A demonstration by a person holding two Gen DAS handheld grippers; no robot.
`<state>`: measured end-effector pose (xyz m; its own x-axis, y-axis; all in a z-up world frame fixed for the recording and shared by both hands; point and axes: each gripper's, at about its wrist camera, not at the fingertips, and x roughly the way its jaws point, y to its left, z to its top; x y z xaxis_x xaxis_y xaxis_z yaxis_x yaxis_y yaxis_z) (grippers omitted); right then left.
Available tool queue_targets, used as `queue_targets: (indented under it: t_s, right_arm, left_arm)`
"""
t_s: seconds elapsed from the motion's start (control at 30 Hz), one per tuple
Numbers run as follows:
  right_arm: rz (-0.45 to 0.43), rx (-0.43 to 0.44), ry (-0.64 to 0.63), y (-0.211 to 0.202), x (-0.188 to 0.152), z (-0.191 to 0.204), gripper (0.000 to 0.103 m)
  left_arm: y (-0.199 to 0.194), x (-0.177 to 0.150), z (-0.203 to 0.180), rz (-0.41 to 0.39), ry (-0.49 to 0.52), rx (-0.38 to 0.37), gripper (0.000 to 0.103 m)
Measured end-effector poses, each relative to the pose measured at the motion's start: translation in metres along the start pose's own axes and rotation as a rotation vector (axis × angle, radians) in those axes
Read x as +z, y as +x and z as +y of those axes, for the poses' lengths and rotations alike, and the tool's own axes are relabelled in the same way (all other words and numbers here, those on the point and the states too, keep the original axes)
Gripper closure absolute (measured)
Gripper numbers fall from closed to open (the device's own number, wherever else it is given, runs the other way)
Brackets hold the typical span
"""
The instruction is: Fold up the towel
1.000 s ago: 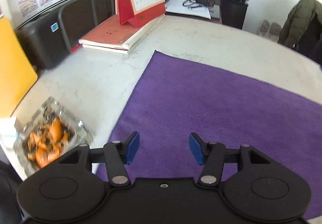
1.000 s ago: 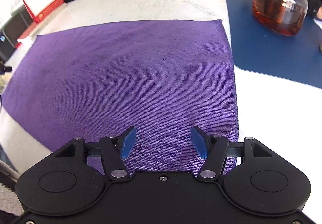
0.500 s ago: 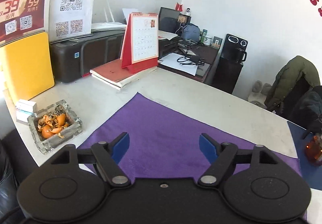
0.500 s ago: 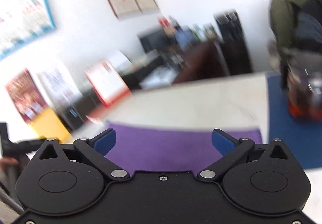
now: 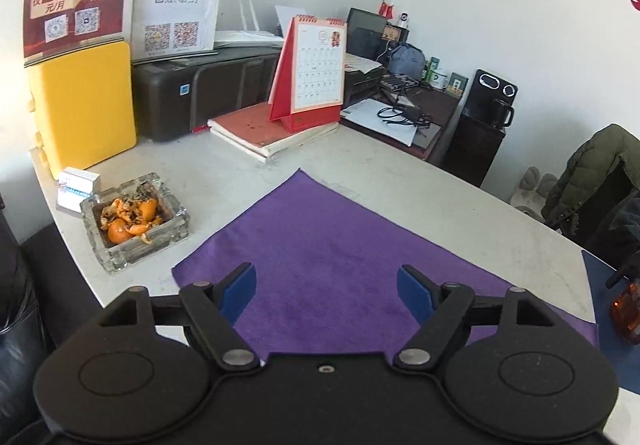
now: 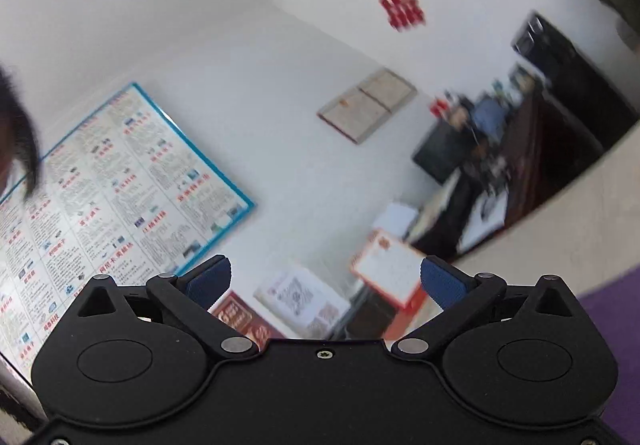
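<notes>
Matt purple cloth towel [image 5: 340, 245] on smooth pale table [image 5: 224, 173]; clear glass ashtray [image 5: 134, 221].

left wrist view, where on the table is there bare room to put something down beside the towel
Bare pale tabletop runs beyond the flat purple towel, between its far edges and the stacked red books. A narrower bare strip lies between the towel's left corner and the square glass ashtray of orange peels. The table's left edge is crowded: ashtray, small white box, yellow panel.

The right wrist view is motion-blurred, with the purple towel [image 6: 616, 329] cut off at its right edge.
</notes>
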<state>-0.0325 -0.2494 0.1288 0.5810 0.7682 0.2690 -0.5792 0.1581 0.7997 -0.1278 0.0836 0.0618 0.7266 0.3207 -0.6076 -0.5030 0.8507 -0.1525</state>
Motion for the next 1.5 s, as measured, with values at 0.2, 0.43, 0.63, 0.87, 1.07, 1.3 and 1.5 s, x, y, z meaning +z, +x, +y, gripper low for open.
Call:
queue_targets:
  t_s: [0.2, 0.43, 0.63, 0.87, 1.07, 1.3, 1.5]
  right_arm:
    - [0.210, -0.252, 0.232, 0.019, -0.015, -0.051, 0.000]
    - [0.239, -0.664, 0.568, -0.018, -0.035, -0.102, 0.000]
    - [0.223, -0.961, 0.405, -0.036, -0.063, -0.098, 0.000]
    - [0.443, -1.256, -0.030, -0.008, -0.088, -0.063, 0.000]
    - [0.468, -1.305, -0.057, 0.007, -0.112, -0.044, 0.003]
    - [0.468, -1.333, -0.054, 0.020, -0.124, -0.030, 0.004]
    - [0.475, -1.269, -0.128, 0.049, -0.118, -0.030, 0.007]
  left_arm:
    - [0.046, 0.003, 0.043, 0.078, -0.009, 0.133, 0.027]
    - [0.097, 0.000, 0.104, 0.168, 0.027, 0.180, 0.030]
    - [0.128, 0.002, 0.130, 0.221, 0.020, 0.114, 0.046]
    - [0.159, 0.007, 0.140, 0.272, 0.021, 0.015, 0.054]
    - [0.172, 0.009, 0.146, 0.302, 0.059, -0.011, 0.058]
    - [0.178, 0.010, 0.146, 0.294, 0.082, -0.016, 0.063]
    - [0.181, 0.011, 0.149, 0.303, 0.067, -0.024, 0.075]
